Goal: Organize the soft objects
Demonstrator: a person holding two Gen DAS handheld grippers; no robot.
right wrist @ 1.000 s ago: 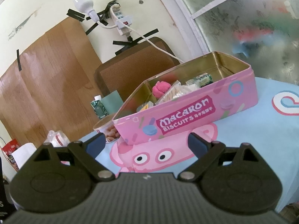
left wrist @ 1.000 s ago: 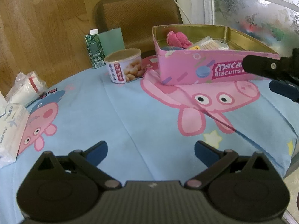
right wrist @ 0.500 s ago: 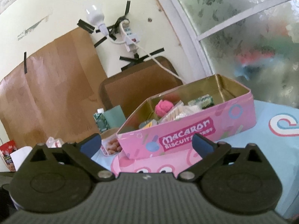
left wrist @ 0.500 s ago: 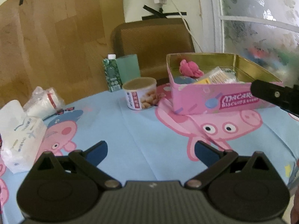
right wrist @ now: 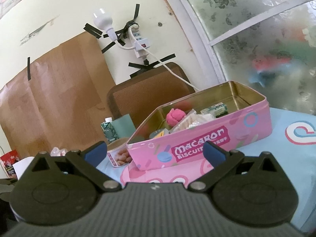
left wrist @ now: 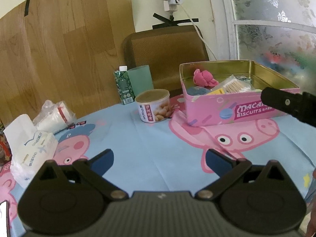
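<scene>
Pink soft toy [left wrist: 204,78]: knotted plush lump, lies inside pink biscuit tin [left wrist: 217,110], far-left corner, touching the gold inner wall. Seen also from right wrist view [right wrist: 175,116].

Tin: lidless, rectangular, "Macaron Biscuits" on near side; stands far right on the tablecloth [left wrist: 150,150]. Contents w/ the toy: bag of cotton swabs [left wrist: 235,86] at centre, blue round item [left wrist: 197,90] near-left, yellow-edged packet [left wrist: 217,91] beside it, green-printed packet [right wrist: 216,109] toward far-right end. Right third of tin bare gold floor.

Left of tin: nut can [left wrist: 153,105], lid on, just beside tin's left corner. Behind it drink carton [left wrist: 124,87] w/ white cap, and green cup [left wrist: 140,80], touching or nearly so; cannot tell. Chair back [left wrist: 165,51] beyond table edge.

Far left: tissue pack [left wrist: 29,150] and bagged white roll [left wrist: 54,114], near table's left edge.

Open room: wide bare cloth in centre, between tissue pack and tin, up to near edge.

Left gripper [left wrist: 159,159]: jaws wide apart, nothing between, over near-centre cloth.

Right gripper [right wrist: 155,151]: jaws fully spread, empty, aimed at tin's near wall, apart from it. Its finger shows at right edge of left wrist view, in front of the tin.
</scene>
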